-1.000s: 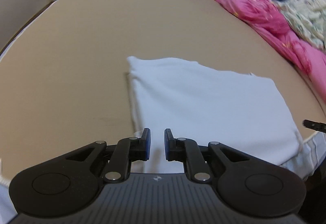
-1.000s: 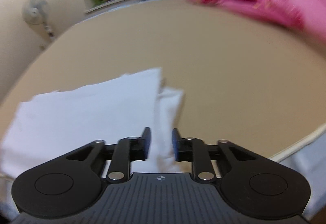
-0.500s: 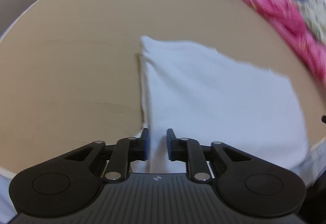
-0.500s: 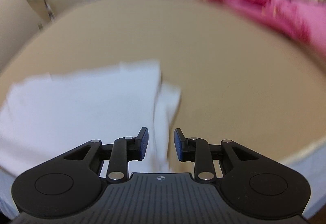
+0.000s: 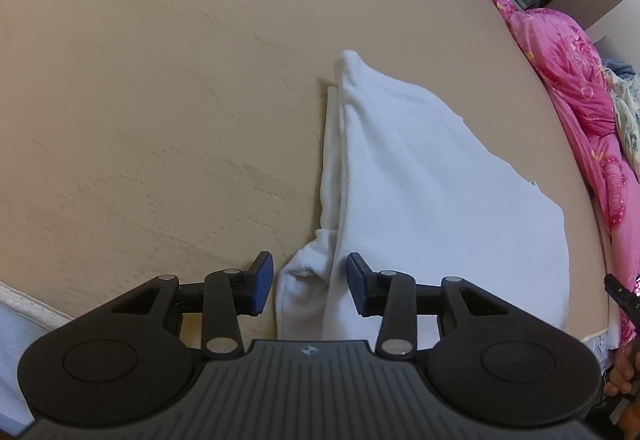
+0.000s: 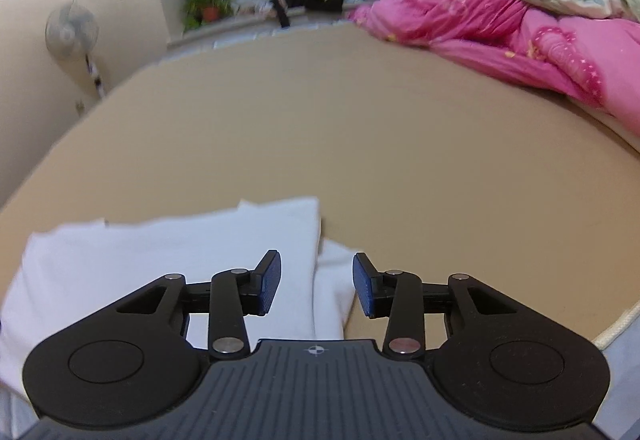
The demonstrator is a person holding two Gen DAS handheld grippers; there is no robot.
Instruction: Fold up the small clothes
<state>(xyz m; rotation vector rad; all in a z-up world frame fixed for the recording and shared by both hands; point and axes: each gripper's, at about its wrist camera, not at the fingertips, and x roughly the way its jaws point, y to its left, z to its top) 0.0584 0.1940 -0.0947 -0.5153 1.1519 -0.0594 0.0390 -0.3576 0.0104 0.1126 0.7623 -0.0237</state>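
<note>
A white garment [image 5: 432, 175] lay partly folded on the tan bed [image 5: 160, 79], close to the near edge, as both claws hung over its two near corners. The left claw [image 5: 310, 284] stood with its jaws apart, straddling the bunched corner of the cloth without gripping it; the right claw [image 6: 316, 284] was likewise spread wide over the opposite corner, where an under layer poked out beyond the top one. The cloth already appeared doubled over into a rough rectangle, so at least one fold seemed done. What remained, by the look of it, was another fold to bring it down to a compact size, along with squaring up the uneven edges. A pink quilt [image 6: 500, 23] was heaped at the far right side of the bed, well apart from the garment.
</note>
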